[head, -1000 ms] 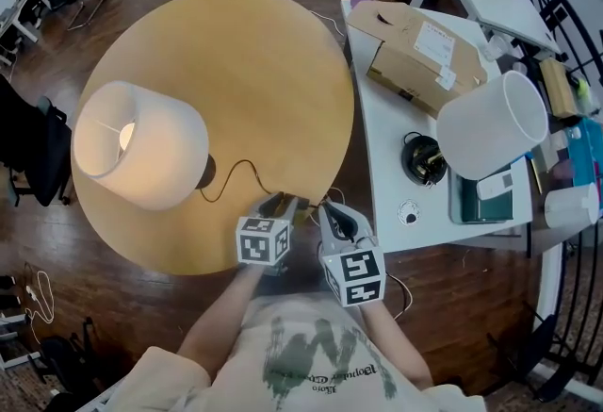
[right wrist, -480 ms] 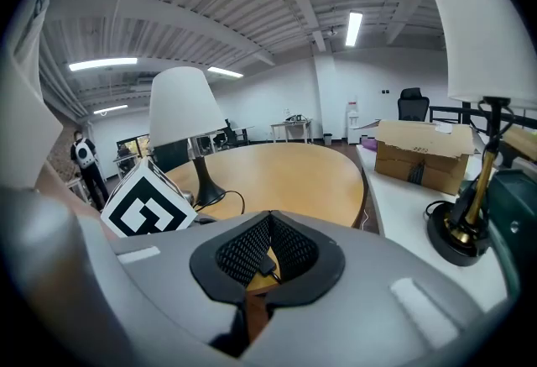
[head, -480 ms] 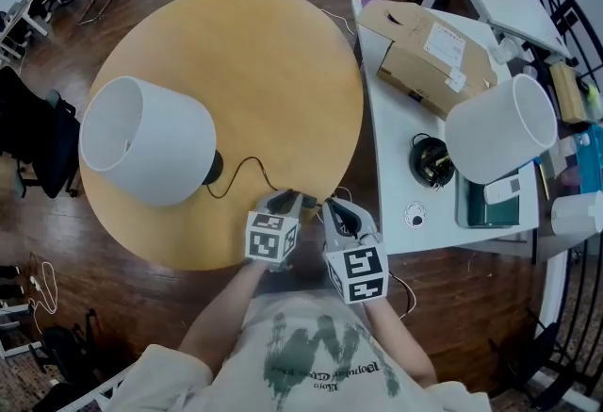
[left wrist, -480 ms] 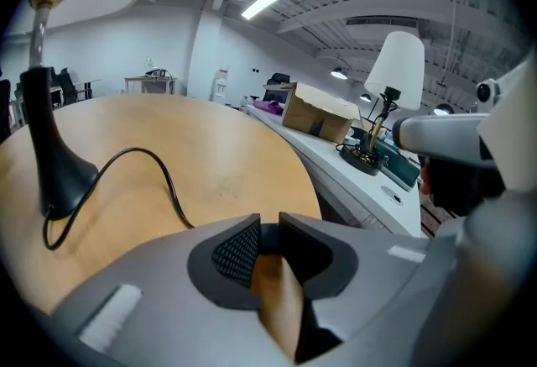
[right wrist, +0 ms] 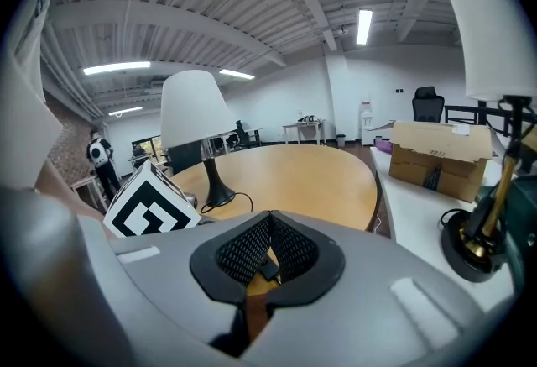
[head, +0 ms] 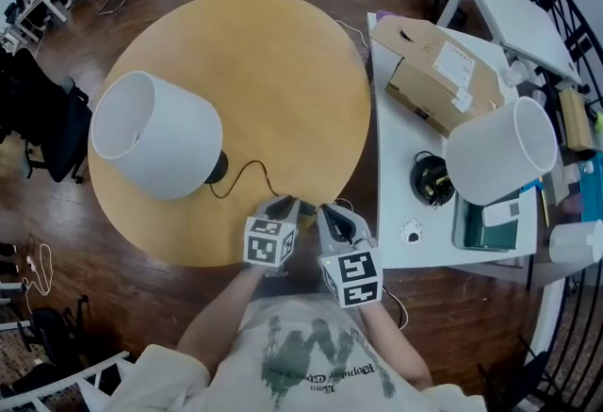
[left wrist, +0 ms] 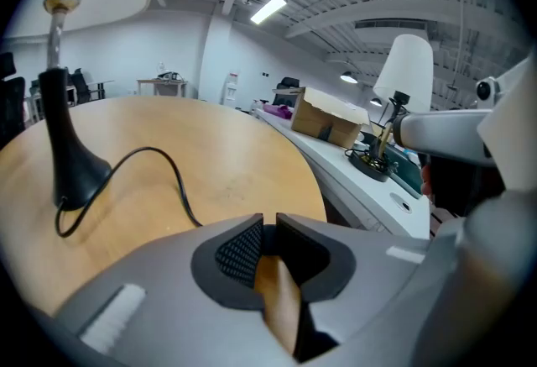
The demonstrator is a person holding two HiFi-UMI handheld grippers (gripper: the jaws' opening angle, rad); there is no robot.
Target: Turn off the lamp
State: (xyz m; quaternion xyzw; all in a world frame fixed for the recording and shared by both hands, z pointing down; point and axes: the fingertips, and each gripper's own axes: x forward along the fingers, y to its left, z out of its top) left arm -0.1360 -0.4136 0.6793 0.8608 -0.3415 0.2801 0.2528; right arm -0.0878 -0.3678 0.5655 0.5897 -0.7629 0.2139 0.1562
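The lamp stands unlit on the round wooden table [head: 283, 61], its white shade [head: 155, 135] tipped left over the black base [head: 217, 167]. Its black cord [head: 247, 170] runs to the table's near edge. There my left gripper [head: 283, 205] is closing, and a dark piece, seemingly the cord's switch, sits pressed in the narrow gap between its tips [left wrist: 268, 222]. The base [left wrist: 71, 180] and cord [left wrist: 168, 172] lie ahead of it. Beside it, my right gripper [head: 330, 212] has its tips together [right wrist: 270, 218], with a small black bit of cord pinched lower between the pads.
A white desk [head: 400, 165] adjoins the table on the right. It carries a cardboard box [head: 433, 71], a second white-shaded lamp [head: 499, 151] and a black round base [head: 429, 179]. A dark chair [head: 47, 127] stands left of the table.
The lamp glowed a second ago and is now dark. The left jaws have drawn together. Both grippers stayed at the table's near edge.
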